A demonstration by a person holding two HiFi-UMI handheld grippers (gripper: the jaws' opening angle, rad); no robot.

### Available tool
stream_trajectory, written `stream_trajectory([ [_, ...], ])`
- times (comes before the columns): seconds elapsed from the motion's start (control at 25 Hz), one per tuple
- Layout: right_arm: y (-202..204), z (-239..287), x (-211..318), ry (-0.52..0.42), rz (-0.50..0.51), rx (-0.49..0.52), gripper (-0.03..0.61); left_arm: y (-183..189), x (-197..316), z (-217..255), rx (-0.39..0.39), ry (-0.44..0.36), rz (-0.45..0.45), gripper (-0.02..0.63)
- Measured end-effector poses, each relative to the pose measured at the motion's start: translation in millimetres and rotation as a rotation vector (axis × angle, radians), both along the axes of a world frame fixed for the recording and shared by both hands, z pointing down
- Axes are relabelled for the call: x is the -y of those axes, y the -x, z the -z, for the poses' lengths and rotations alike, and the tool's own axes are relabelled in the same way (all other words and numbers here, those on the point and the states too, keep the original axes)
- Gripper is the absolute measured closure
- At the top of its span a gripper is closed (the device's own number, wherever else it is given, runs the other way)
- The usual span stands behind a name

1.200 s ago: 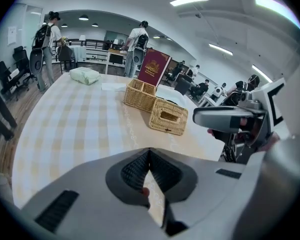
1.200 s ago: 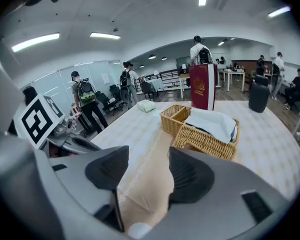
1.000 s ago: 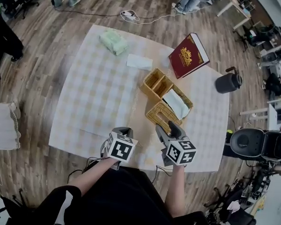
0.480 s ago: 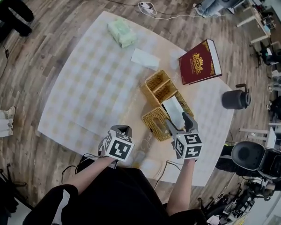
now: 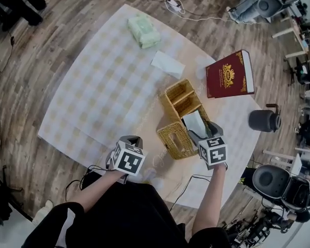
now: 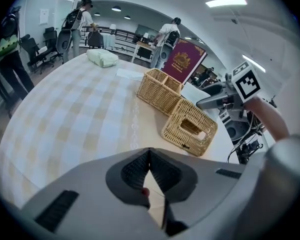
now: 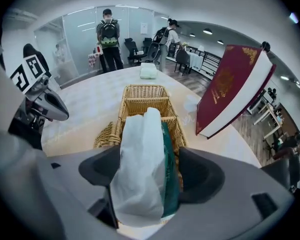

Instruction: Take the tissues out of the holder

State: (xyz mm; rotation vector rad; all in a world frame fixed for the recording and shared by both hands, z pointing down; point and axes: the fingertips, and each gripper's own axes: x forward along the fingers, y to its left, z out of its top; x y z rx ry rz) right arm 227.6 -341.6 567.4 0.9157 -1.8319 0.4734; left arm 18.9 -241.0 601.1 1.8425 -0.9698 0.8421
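Tissues (image 5: 195, 123) in wicker holder's (image 5: 169, 98) long compartment, slotted lid (image 5: 174, 140) alongside.

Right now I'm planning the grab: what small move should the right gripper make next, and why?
Probably close the right gripper on the tissues. Its jaws have just been opening and stand wide on either side of the tissues, which stick up out of the wicker holder, not yet gripped.

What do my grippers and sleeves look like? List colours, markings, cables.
Left gripper and right gripper: light grey shells, dark ribbed fingers, each with a white cube bearing black square markers. Black cables trail from them. Black top; white stripe on the left sleeve. The right gripper's fingers have just been opening, tissues between them.
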Motion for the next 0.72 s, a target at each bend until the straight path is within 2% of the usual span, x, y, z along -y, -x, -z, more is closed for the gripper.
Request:
stream_trajectory([
  [0.16, -2.1, -11.6, 4.5, 0.106, 0.009, 0.045, 0.216, 3.6, -0.9, -6.2, 0.004, 0.014, 0.012, 0.615],
  [0.32, -14.3, -35.9, -1.0, 0.239, 0.096, -0.063, 0.216, 4.8, -3.2, -10.7, 0.005, 0.032, 0.019, 0.615],
  [0.44, -13.8, -46.0, -1.2, 0.269, 0.132, -0.104, 0.221, 5.6, -4.0, -12.6, 0.003, 0.04, 0.023, 0.615],
  [0.72, -11.4, -47.9, -3.1, 0.302, 0.148, -0.127, 0.247, 4.4, -3.2, -15.8, 0.004, 0.042, 0.019, 0.615],
])
